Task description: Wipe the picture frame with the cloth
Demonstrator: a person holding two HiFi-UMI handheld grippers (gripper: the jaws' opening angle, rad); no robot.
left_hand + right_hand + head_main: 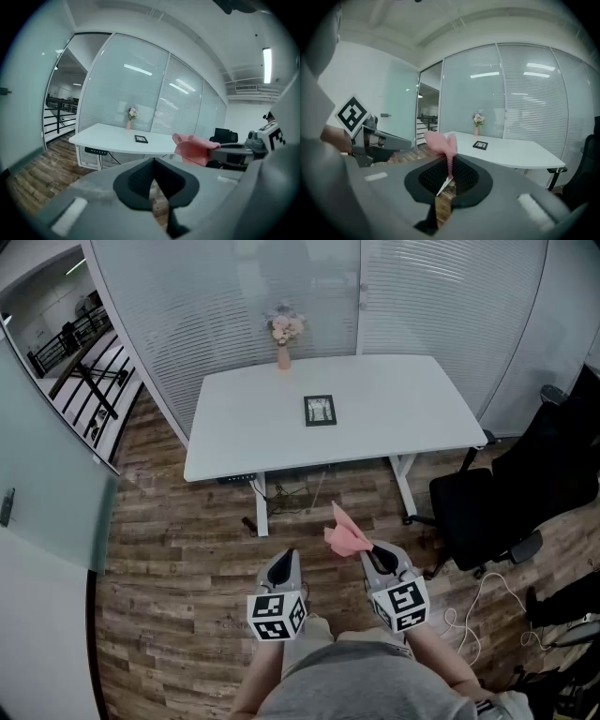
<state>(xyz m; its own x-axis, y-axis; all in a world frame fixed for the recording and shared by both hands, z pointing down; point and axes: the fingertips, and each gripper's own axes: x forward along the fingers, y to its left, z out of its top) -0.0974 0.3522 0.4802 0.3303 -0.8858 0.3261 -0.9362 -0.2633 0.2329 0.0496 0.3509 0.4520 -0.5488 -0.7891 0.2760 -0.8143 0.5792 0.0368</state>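
A small black picture frame lies flat near the middle of the white table; it also shows as the frame and the frame in the gripper views. My right gripper is shut on a pink cloth, which sticks up from its jaws as the cloth. The left gripper is shut with nothing in it. Both are held over the wooden floor, well short of the table. The cloth shows at the right in the left gripper view.
A pink vase with flowers stands at the table's far edge. A black office chair sits right of the table, with cables on the floor. Frosted glass walls run behind the table.
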